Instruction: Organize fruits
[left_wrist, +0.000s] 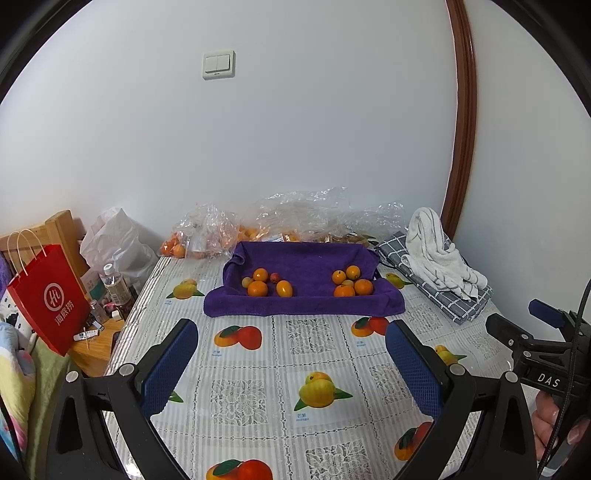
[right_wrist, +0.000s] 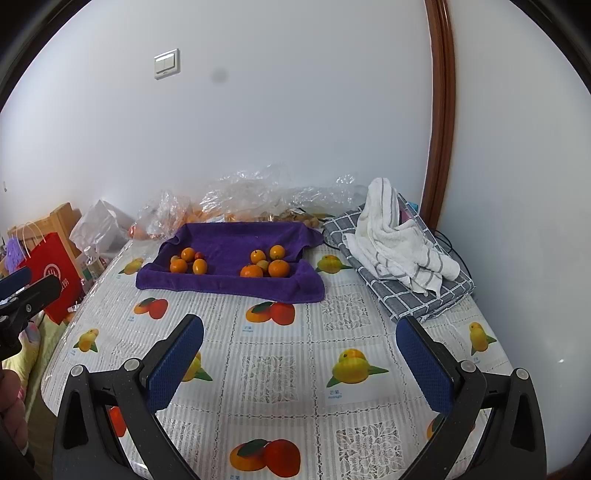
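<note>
A purple towel (left_wrist: 303, 304) (right_wrist: 229, 284) lies folded like a tray at the far side of the table. On it sit two clusters of small fruit: a left group (left_wrist: 257, 288) (right_wrist: 178, 265) of oranges, a kumquat and a small red fruit, and a right group (left_wrist: 363, 286) (right_wrist: 279, 268) of oranges with a pale fruit among them. My left gripper (left_wrist: 291, 338) is open above the tablecloth, well short of the towel. My right gripper (right_wrist: 300, 334) is also open, empty, and hovers nearer the table's front.
Clear plastic bags (left_wrist: 207, 236) with more oranges lie against the wall behind the towel. A white towel (right_wrist: 399, 243) rests on a grey checked cloth (right_wrist: 406, 295) at the right. A red paper bag (left_wrist: 50, 295), bottles and a wooden stand crowd the left edge. The fruit-print tablecloth (right_wrist: 280, 369) covers the table.
</note>
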